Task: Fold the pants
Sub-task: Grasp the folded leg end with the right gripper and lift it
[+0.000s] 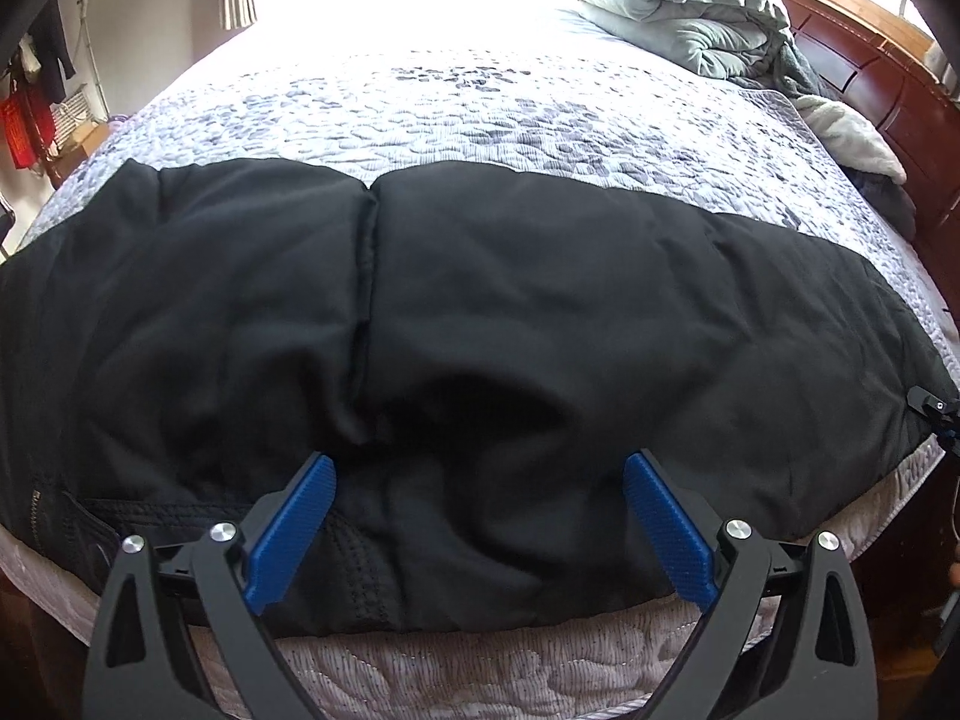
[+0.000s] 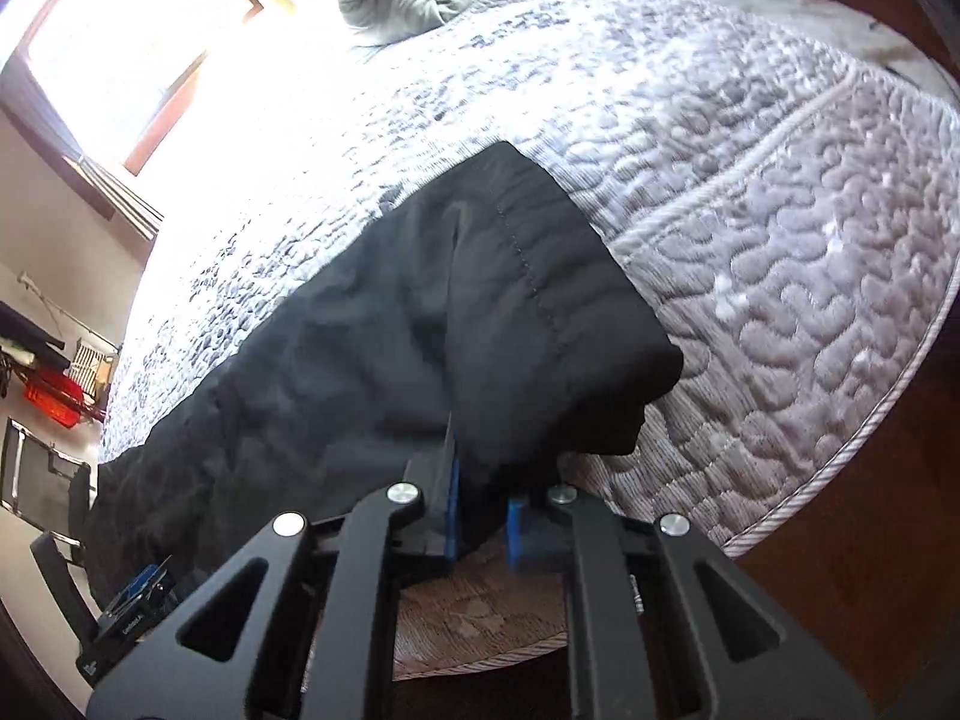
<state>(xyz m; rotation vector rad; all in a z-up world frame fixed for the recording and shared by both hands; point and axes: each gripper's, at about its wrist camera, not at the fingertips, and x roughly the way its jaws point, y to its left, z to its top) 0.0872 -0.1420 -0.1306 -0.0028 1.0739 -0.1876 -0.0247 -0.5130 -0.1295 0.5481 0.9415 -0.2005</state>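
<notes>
Black pants (image 1: 480, 312) lie spread across the near part of the bed, waistband at the lower left near the bed's front edge. My left gripper (image 1: 480, 480) is open, its blue pads (image 1: 294, 534) wide apart over the pants' near edge, holding nothing. In the right wrist view the pants' leg end (image 2: 528, 300) is bunched and lifted. My right gripper (image 2: 483, 510) is shut on that black fabric near the hem, which hangs between the blue pads (image 2: 451, 510). The right gripper also shows at the right edge of the left wrist view (image 1: 939, 411).
The bed has a grey-patterned quilted cover (image 1: 480, 114). A rolled grey comforter (image 1: 690, 12) lies at the far right by the wooden headboard (image 1: 870, 78). A bright window (image 2: 120, 42) and a red item (image 2: 54, 399) are on the left. The left gripper shows at lower left (image 2: 135, 606).
</notes>
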